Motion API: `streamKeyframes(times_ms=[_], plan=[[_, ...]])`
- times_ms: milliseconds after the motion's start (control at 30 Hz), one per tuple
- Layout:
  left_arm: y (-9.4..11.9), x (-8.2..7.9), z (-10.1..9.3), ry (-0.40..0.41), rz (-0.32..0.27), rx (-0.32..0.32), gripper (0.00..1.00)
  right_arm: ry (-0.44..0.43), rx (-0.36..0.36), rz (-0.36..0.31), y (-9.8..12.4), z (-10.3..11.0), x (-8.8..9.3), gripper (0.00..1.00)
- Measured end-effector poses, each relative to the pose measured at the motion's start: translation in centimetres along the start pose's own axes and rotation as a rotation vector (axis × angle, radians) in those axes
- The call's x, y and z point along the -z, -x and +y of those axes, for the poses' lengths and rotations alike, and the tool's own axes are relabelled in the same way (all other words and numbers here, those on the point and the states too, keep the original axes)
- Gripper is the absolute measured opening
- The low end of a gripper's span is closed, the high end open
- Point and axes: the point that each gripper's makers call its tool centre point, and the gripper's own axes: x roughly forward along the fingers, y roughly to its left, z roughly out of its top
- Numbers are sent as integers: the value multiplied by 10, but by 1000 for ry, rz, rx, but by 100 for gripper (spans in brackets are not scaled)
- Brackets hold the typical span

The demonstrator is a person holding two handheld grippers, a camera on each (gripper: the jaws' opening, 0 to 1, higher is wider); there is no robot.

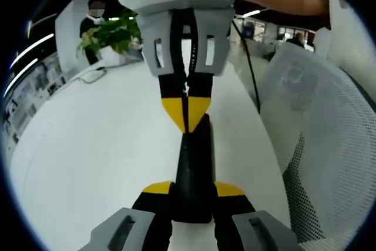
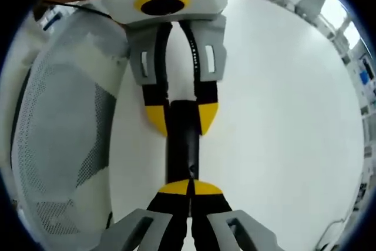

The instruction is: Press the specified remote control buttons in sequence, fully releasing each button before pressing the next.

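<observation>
1. Remote control point(image 1: 192, 168), one, black and slim, sits pinched between the yellow-tipped jaws of the left gripper point(image 1: 194, 191) above the white bench point(image 1: 100, 145); the right gripper point(image 1: 187, 110), jaws pressed together, touches its far end.
2. Lettering on the left gripper point(image 2: 181, 113) is cut off and unreadable; the right gripper point(image 2: 189, 187), pressed together, meets the remote control point(image 2: 181, 145). One mesh chair point(image 2: 59, 139) stands alongside.

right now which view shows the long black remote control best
The right gripper view: the long black remote control runs lengthwise, its top visible between the left gripper clamping its far end and the shut right gripper touching its near end. In the left gripper view the remote looks foreshortened, clamped by the near jaws.
</observation>
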Motion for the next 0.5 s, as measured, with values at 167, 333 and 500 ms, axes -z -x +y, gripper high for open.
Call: streamKeyframes(times_ms=[167,333,500], plan=[[-1,1,1,-1,1,0,24,7,-1,1,-1,-1,-3,0],[-1,0,1,-2,4,0,24,13,-7,1,-3,-1,-8,0],[-1,0,1,0,3,-1,24,17,-15,10,-7,-2,-9,0]])
